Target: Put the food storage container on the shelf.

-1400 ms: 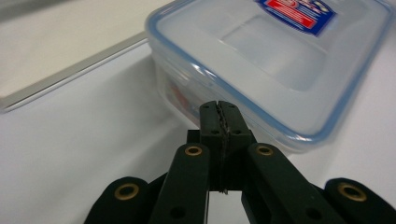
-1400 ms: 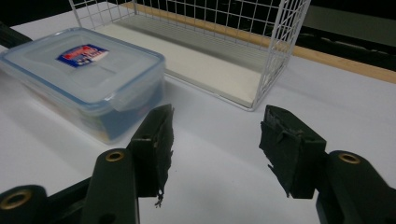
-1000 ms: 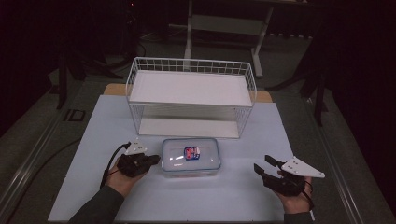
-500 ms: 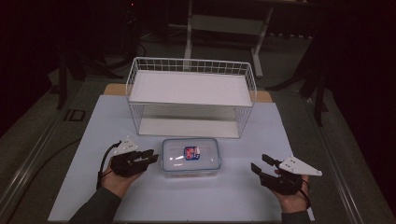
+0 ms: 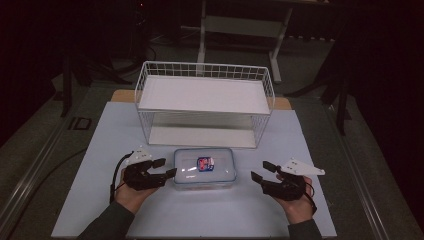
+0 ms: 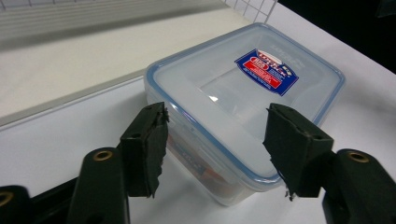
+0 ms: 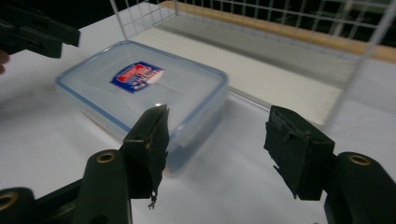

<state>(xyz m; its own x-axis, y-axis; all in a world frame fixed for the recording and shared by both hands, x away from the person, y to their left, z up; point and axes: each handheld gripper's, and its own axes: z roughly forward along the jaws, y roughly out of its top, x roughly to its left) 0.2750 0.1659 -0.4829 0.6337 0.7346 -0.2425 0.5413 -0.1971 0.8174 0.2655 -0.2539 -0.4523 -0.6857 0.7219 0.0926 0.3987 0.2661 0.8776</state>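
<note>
A clear plastic lidded container (image 5: pixel 220 172) with a red and blue label lies on the white table top, in front of a white wire rack (image 5: pixel 205 95). My left gripper (image 5: pixel 165 168) is at the container's left end. Its jaws have just been opening, and they now stand open on either side of the container's (image 6: pixel 243 93) near corner, pads off it. My right gripper (image 5: pixel 262 170) is a short way right of the container. Its jaws have also been opening, with nothing between them. In the right gripper view the container (image 7: pixel 154 88) lies ahead and left of the right gripper (image 7: pixel 217 123).
The wire rack has two white shelves (image 5: pixel 200 136) and stands just behind the container. The white table top (image 5: pixel 100 135) ends at dark floor on both sides. A wooden board edge (image 5: pixel 282 103) shows behind the rack. A black cable (image 5: pixel 116 175) loops by my left hand.
The left gripper's jaws have spread apart at the container's left end. The right gripper has moved left toward the container, and its jaws are a little wider.
</note>
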